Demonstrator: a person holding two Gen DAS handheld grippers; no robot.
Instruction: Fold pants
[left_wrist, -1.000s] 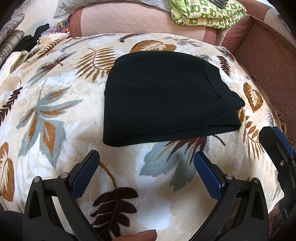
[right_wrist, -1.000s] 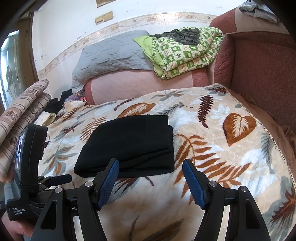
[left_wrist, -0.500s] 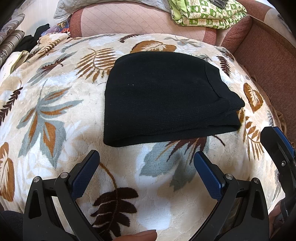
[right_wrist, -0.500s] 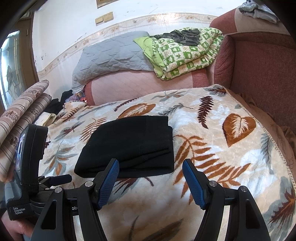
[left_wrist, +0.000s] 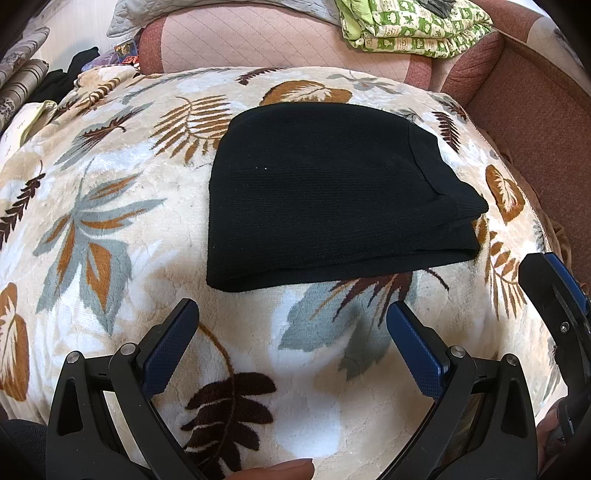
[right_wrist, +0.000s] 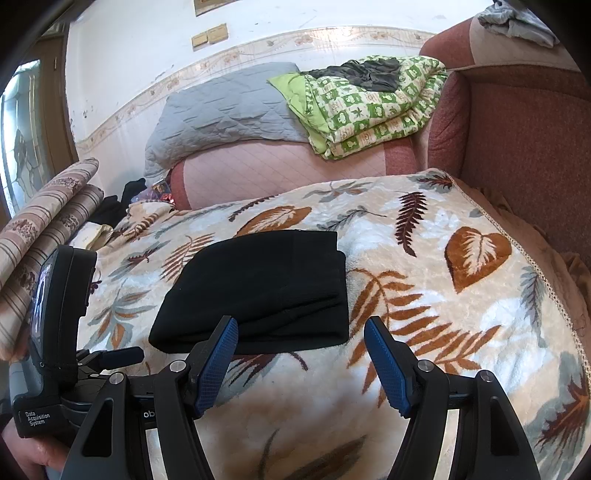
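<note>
The black pants (left_wrist: 325, 192) lie folded in a compact stack on the leaf-patterned blanket (left_wrist: 110, 229). They also show in the right wrist view (right_wrist: 258, 288). My left gripper (left_wrist: 291, 314) is open and empty, held a little short of the pants' near edge. My right gripper (right_wrist: 299, 328) is open and empty, just in front of the pants' near right corner. The right gripper's body shows at the right edge of the left wrist view (left_wrist: 554, 295), and the left gripper's body (right_wrist: 55, 332) at the left of the right wrist view.
A reddish sofa back (right_wrist: 517, 155) rises on the right. A green patterned quilt (right_wrist: 369, 110) and a grey quilt (right_wrist: 221, 110) lie on the far armrest. Striped rolled cushions (right_wrist: 44, 221) and loose items lie at the far left.
</note>
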